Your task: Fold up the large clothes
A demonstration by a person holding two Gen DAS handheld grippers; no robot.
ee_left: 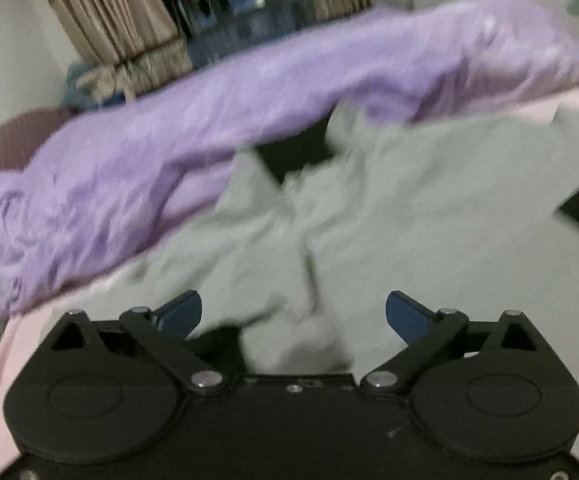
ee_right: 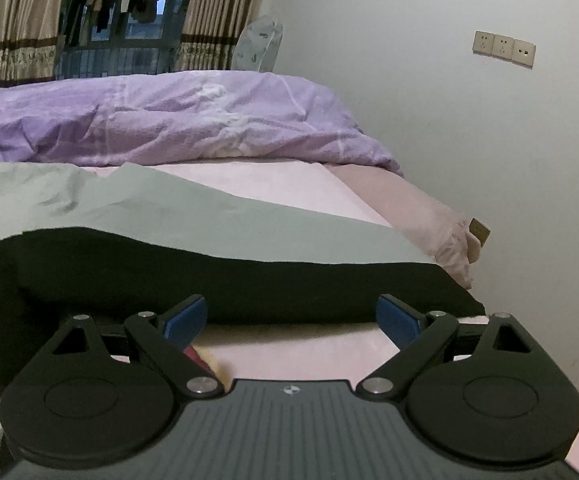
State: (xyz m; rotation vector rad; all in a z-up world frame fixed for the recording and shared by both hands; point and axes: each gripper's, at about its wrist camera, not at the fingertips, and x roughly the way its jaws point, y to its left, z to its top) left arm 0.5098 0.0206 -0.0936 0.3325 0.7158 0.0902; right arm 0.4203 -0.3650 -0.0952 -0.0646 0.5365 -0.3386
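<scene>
A large grey-green garment with black parts (ee_left: 389, 208) lies rumpled on the pink bed sheet (ee_left: 17, 344). My left gripper (ee_left: 293, 314) hovers just over its near folds, blue pads spread wide apart, nothing pinched between them. In the right wrist view the same garment (ee_right: 193, 220) lies flatter, with a black panel (ee_right: 249, 288) across the front. My right gripper (ee_right: 291, 318) stands open low in front of that black panel, and only bare pink sheet (ee_right: 301, 352) shows between its fingers.
A crumpled purple duvet (ee_right: 177, 124) fills the far side of the bed. A white wall with sockets (ee_right: 503, 49) runs along the right, close to the bed's edge (ee_right: 449, 240). Curtains (ee_right: 217, 12) and a window stand behind.
</scene>
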